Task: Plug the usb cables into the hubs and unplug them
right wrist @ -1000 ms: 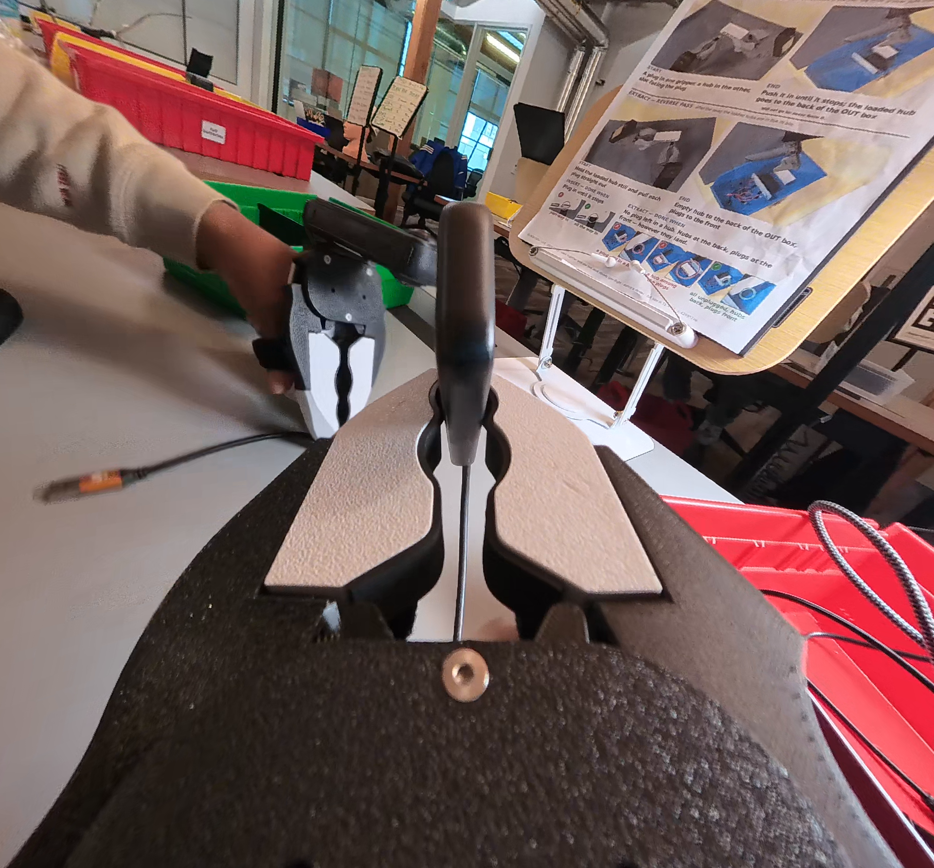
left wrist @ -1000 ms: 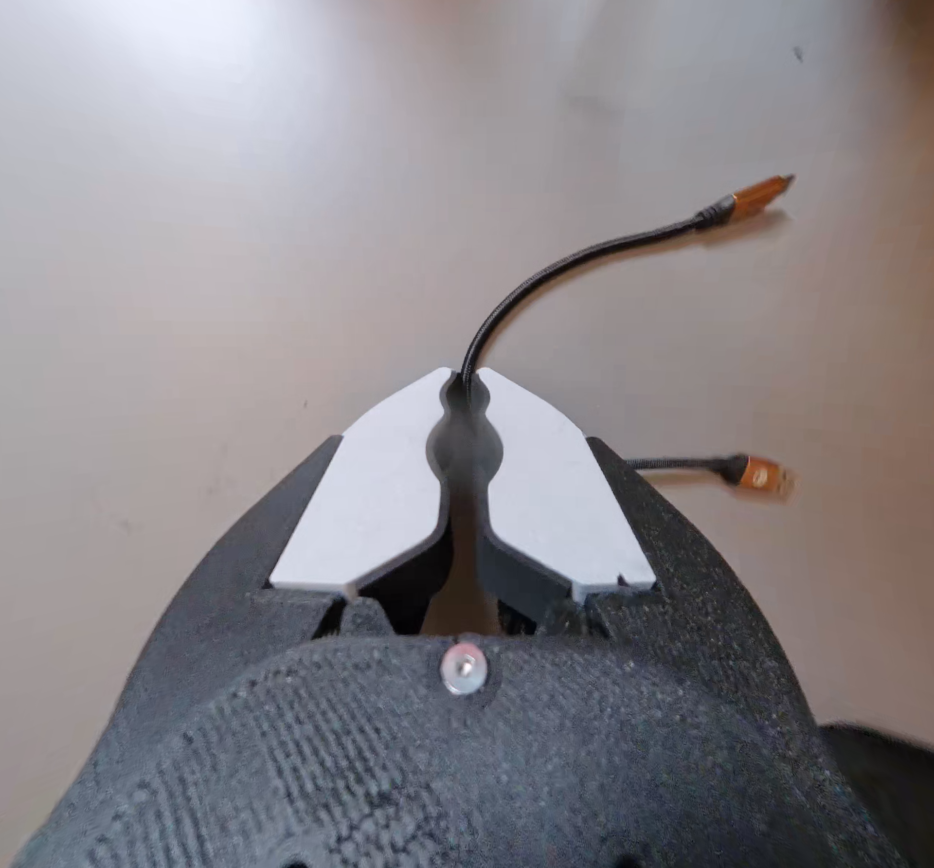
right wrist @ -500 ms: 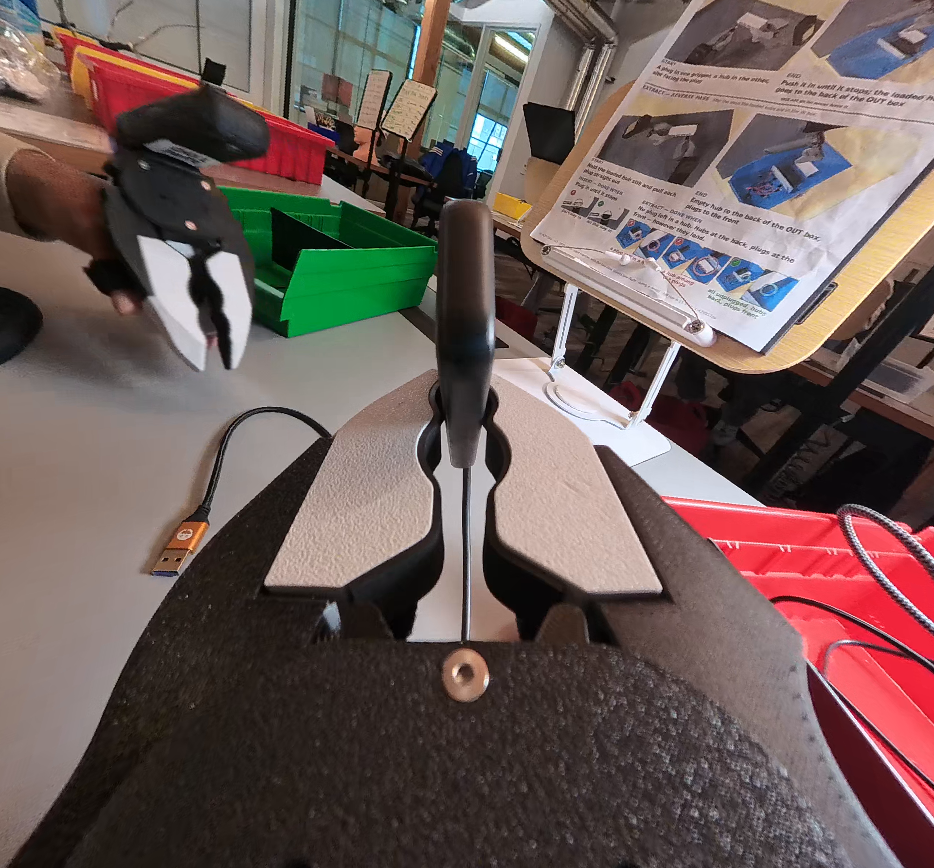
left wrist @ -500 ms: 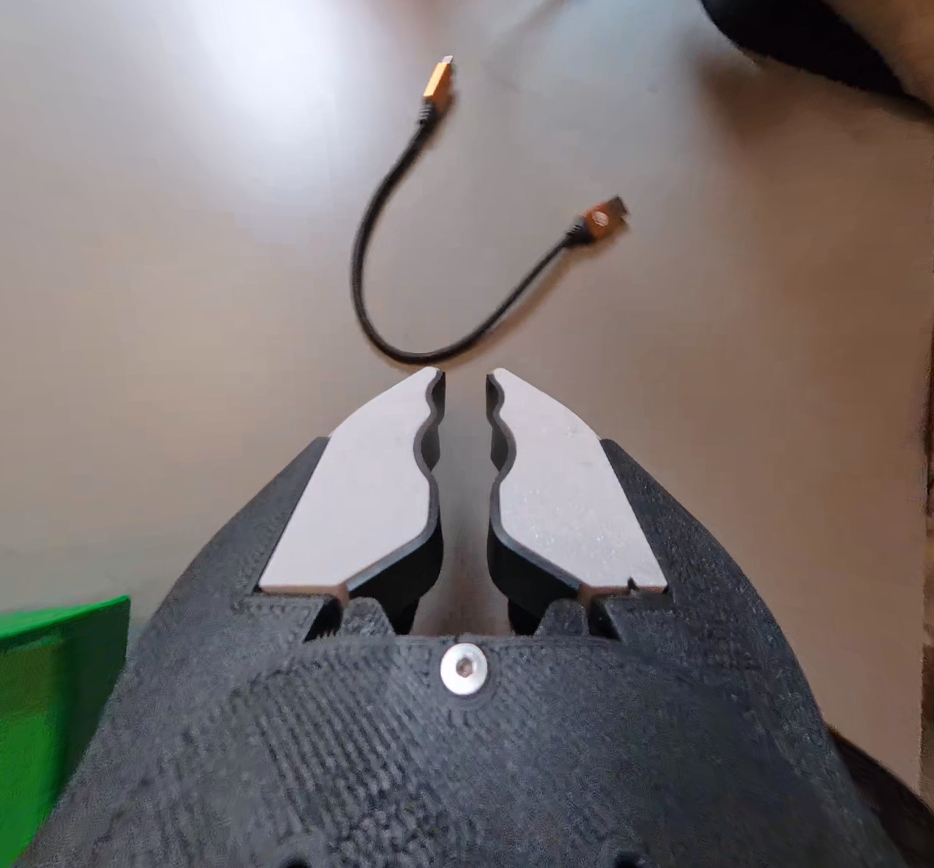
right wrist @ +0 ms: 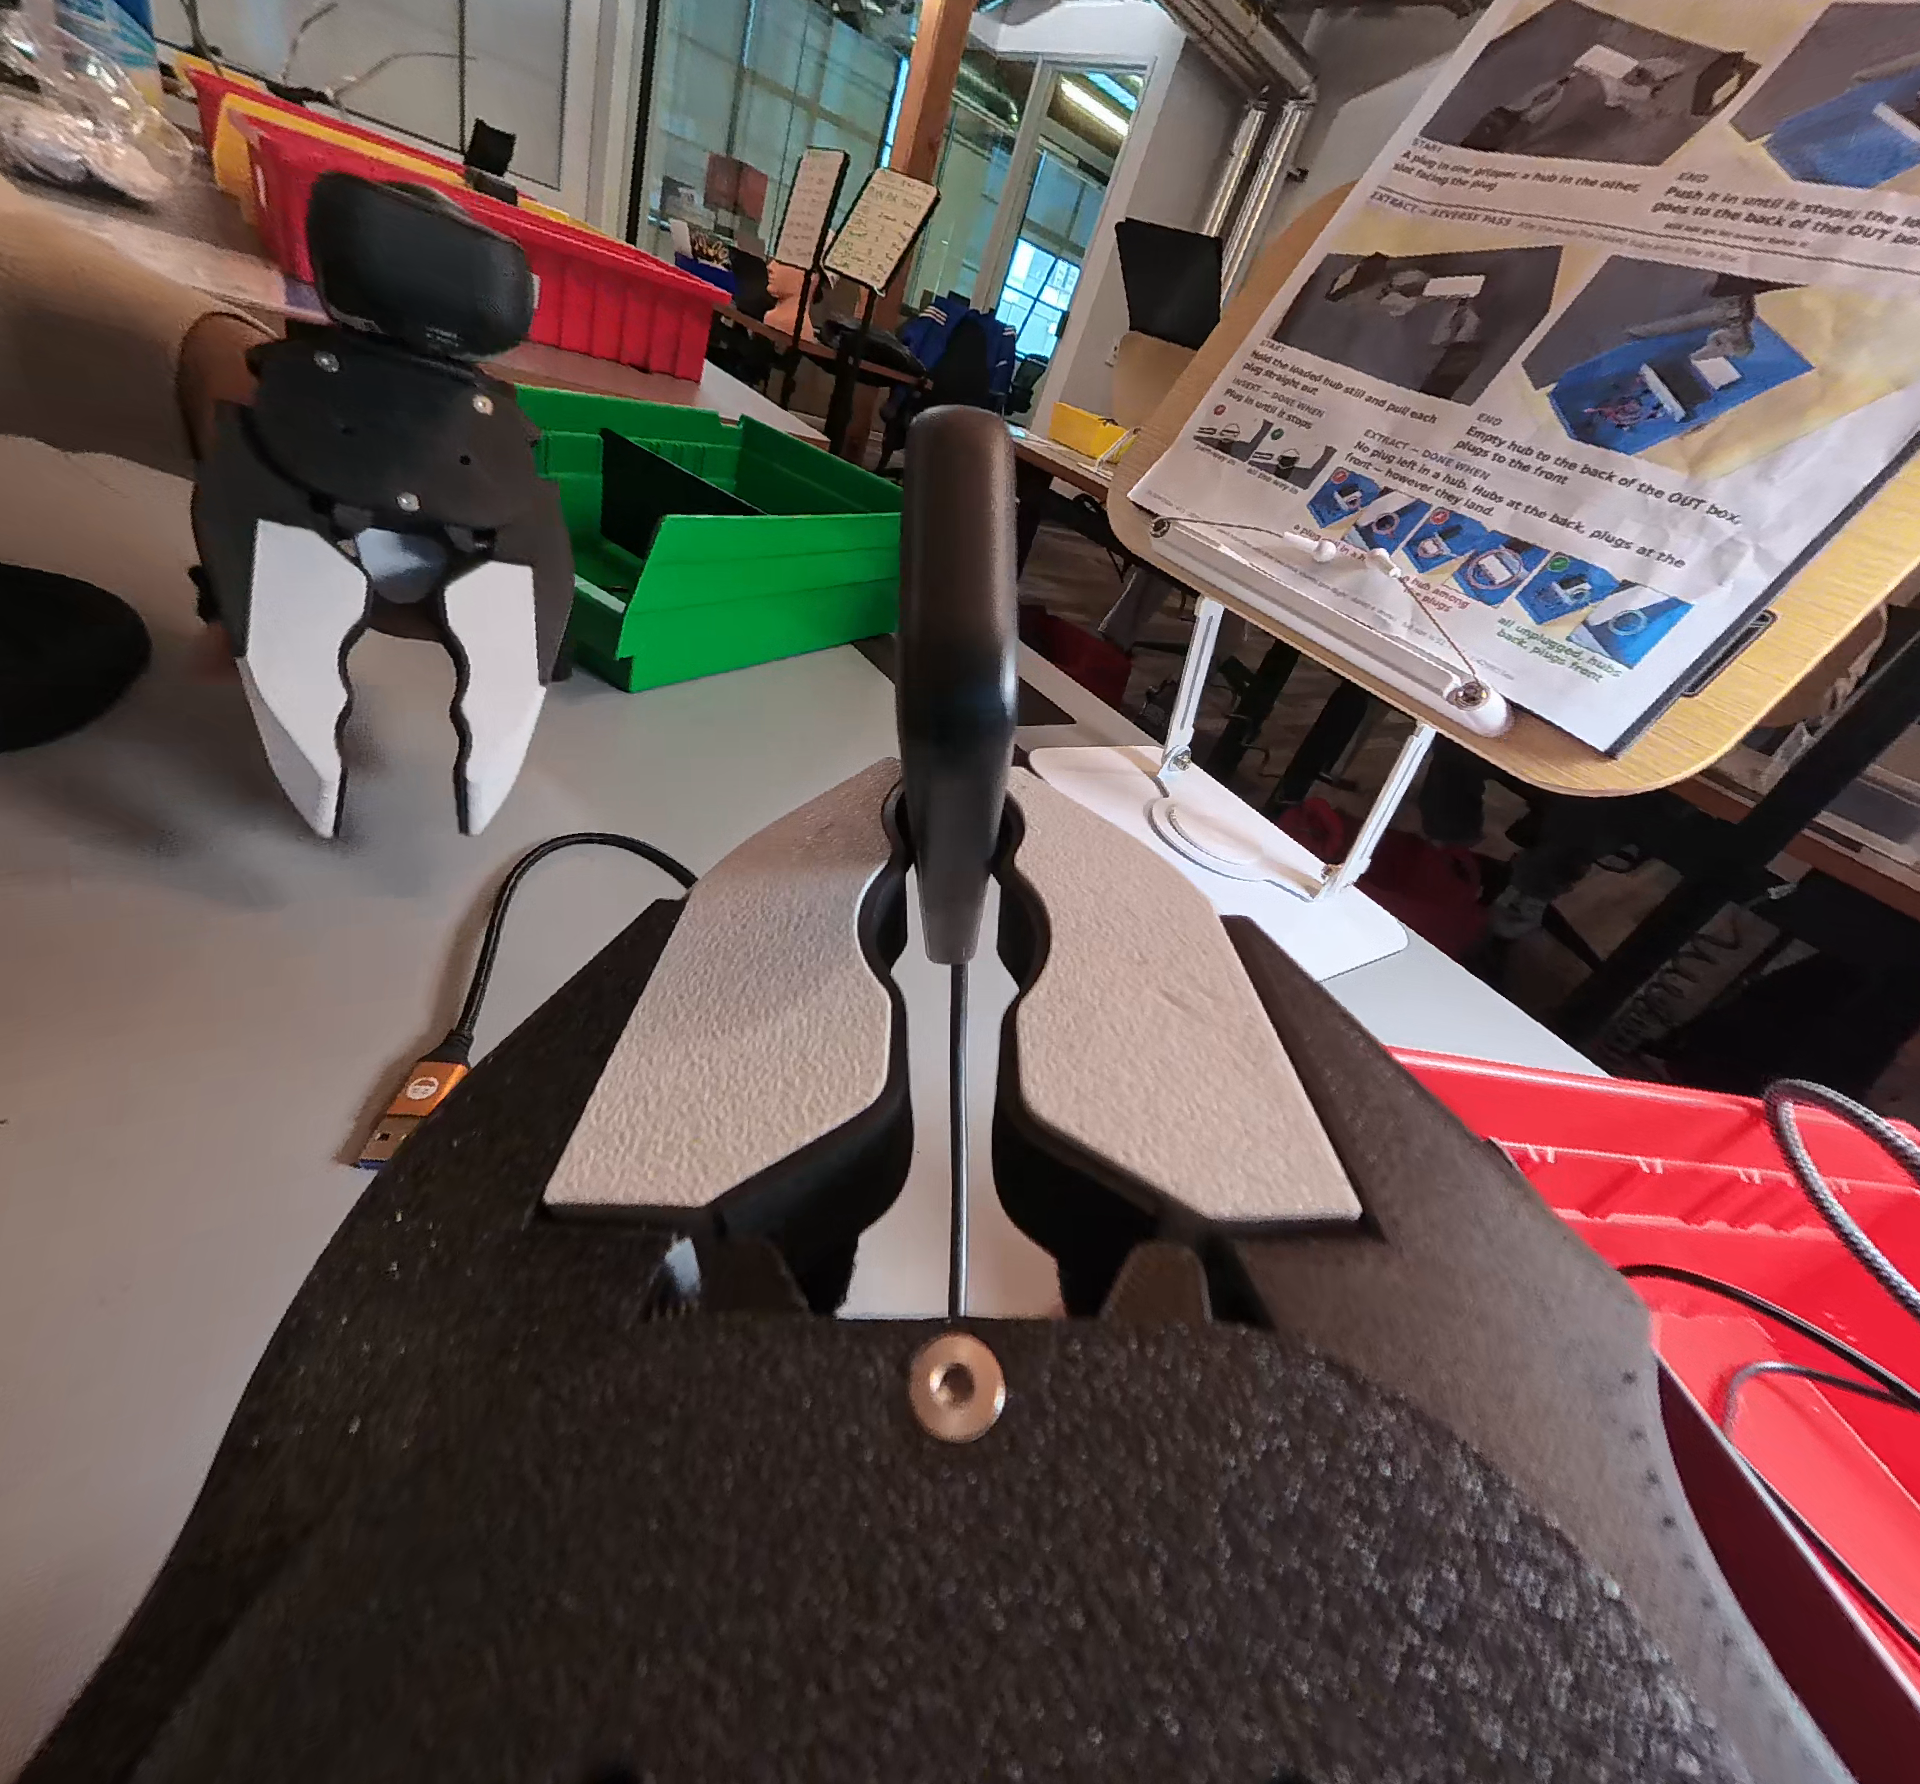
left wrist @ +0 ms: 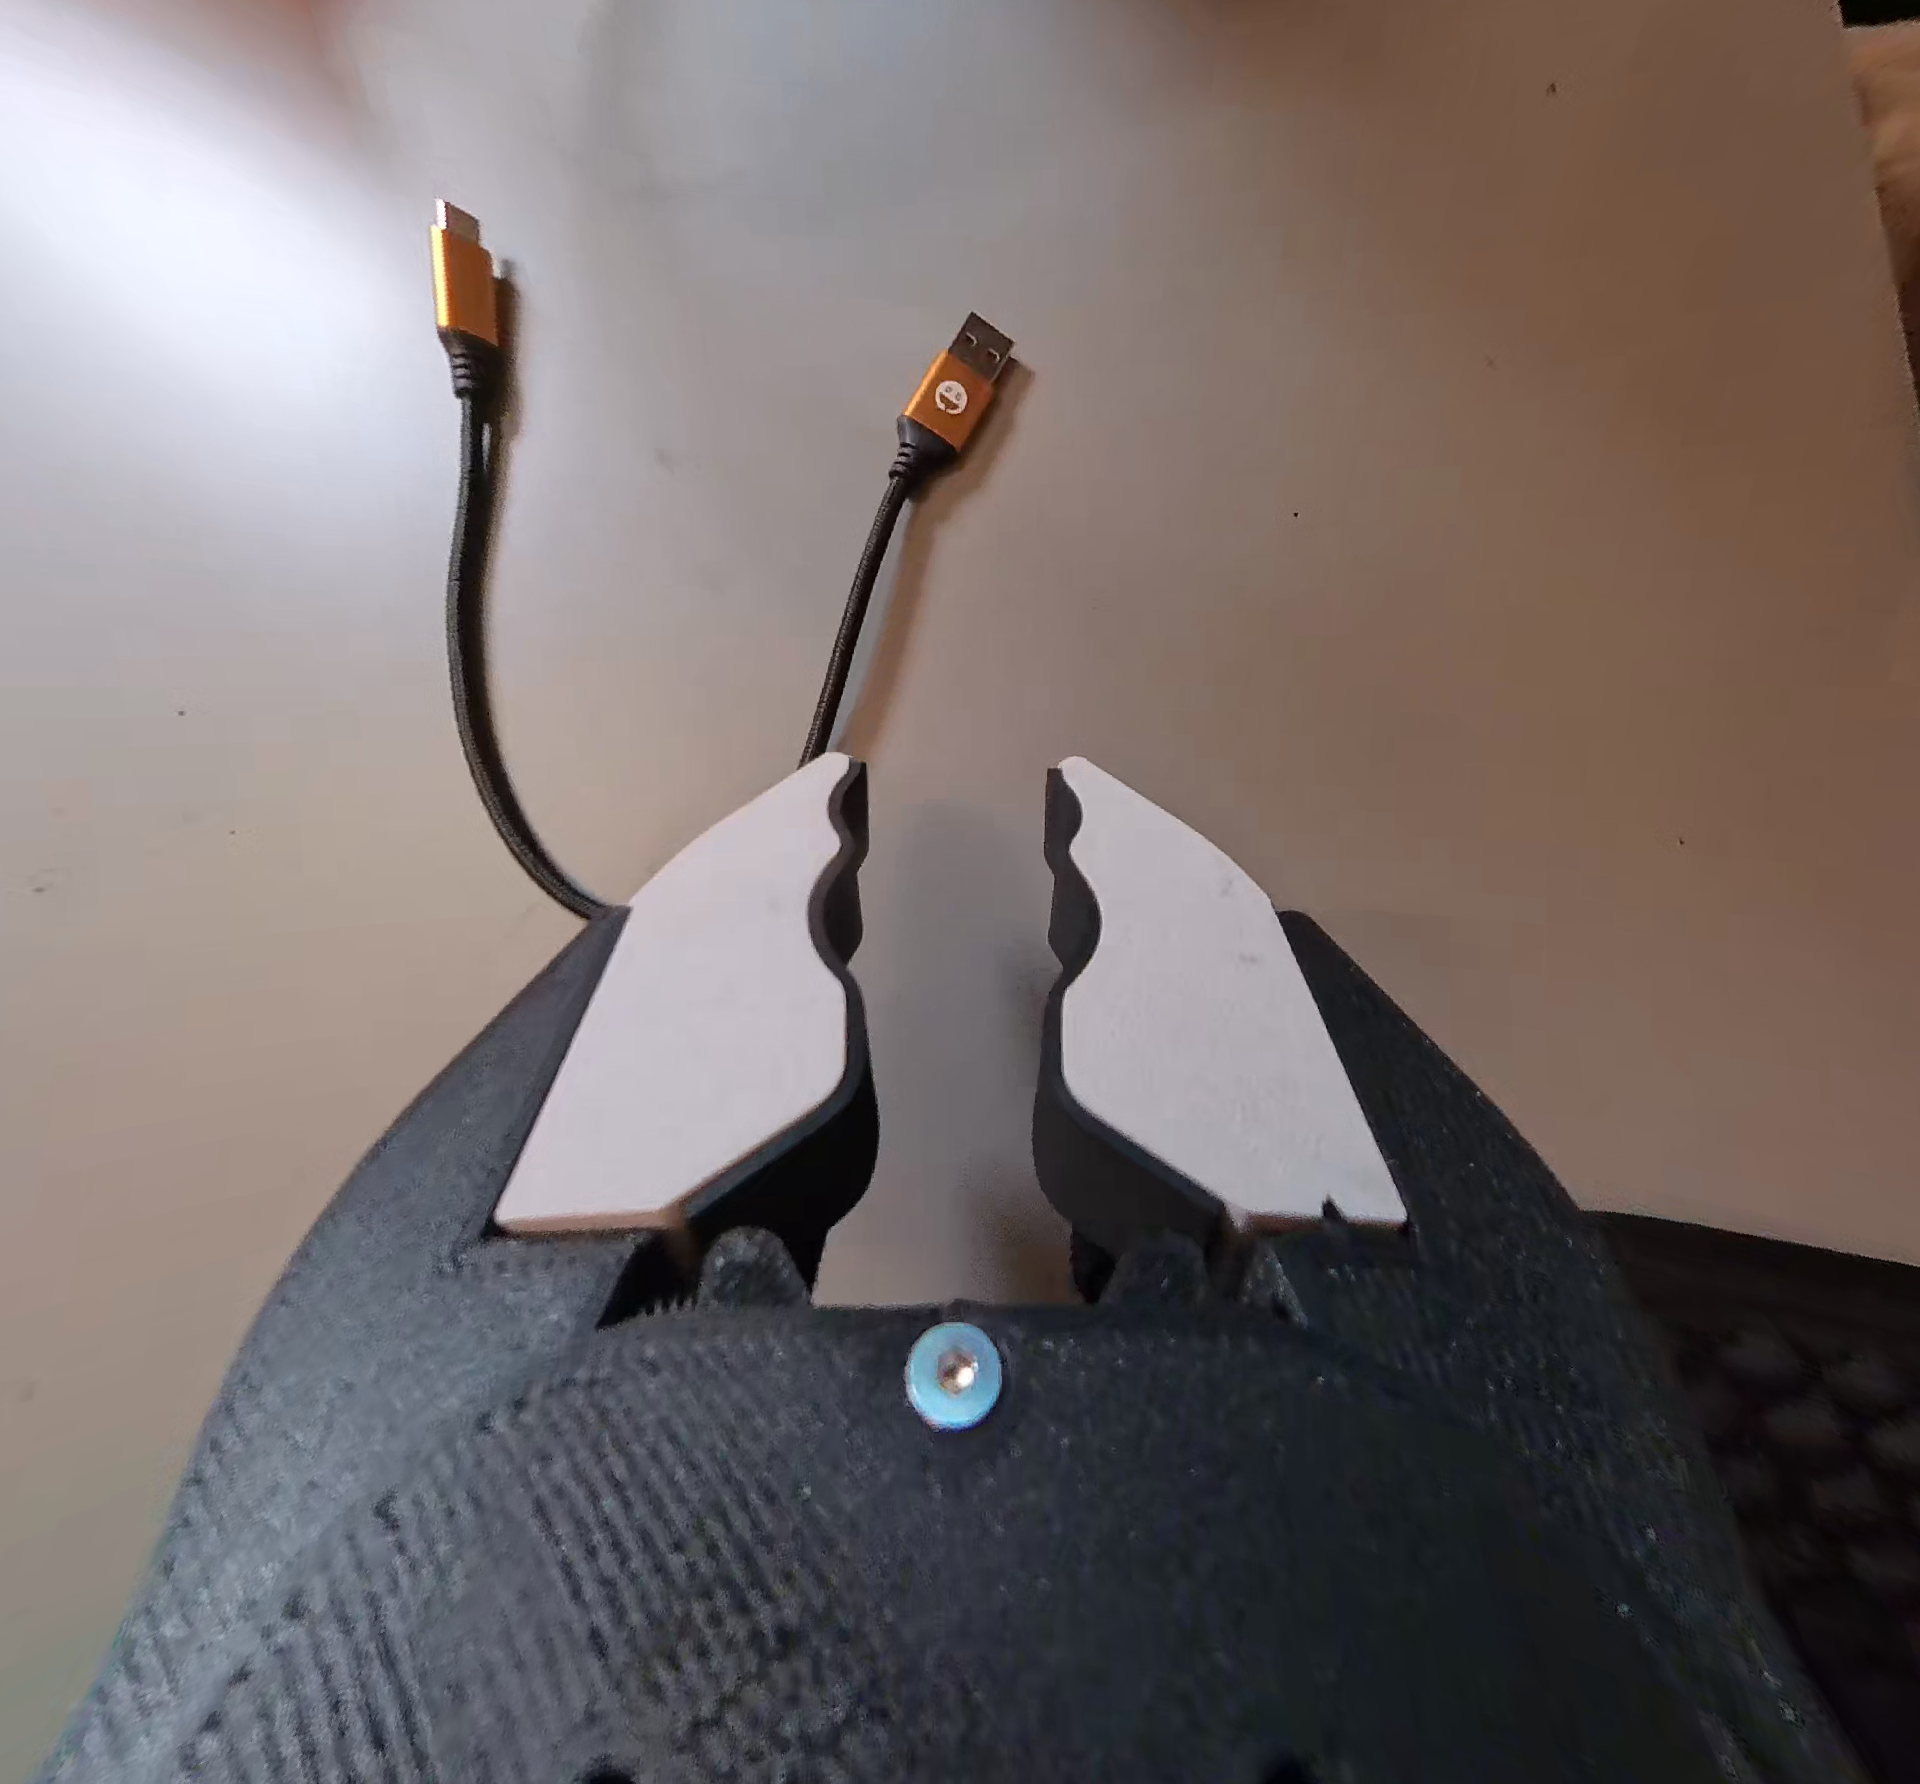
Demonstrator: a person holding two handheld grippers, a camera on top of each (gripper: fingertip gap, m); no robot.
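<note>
A black braided USB cable (left wrist: pixel 468 695) lies on the grey table (left wrist: pixel 1351 591), with an orange USB-A plug (left wrist: pixel 956 384) and a second orange plug (left wrist: pixel 462 280). My left gripper (left wrist: pixel 956 778) is open and empty, hovering just above the cable's bend. It also shows in the right wrist view (right wrist: pixel 400 815), its jaws apart above the table. My right gripper (right wrist: pixel 951 820) is shut on a slim black hub (right wrist: pixel 956 591) held upright, with its thin lead (right wrist: pixel 961 1111) running down between the fingers. The USB-A plug (right wrist: pixel 416 1100) lies left of my right gripper.
A green bin (right wrist: pixel 748 550) stands behind the left gripper. A red bin (right wrist: pixel 1714 1246) holding cables sits at the right. An instruction sheet on a white stand (right wrist: pixel 1558 332) stands at the back right. Red and yellow bins (right wrist: pixel 582 280) line the far table.
My left gripper let go of the cable, lifted and opened wider. The cable now lies loose on the table. My right gripper still holds the hub in about the same place.
</note>
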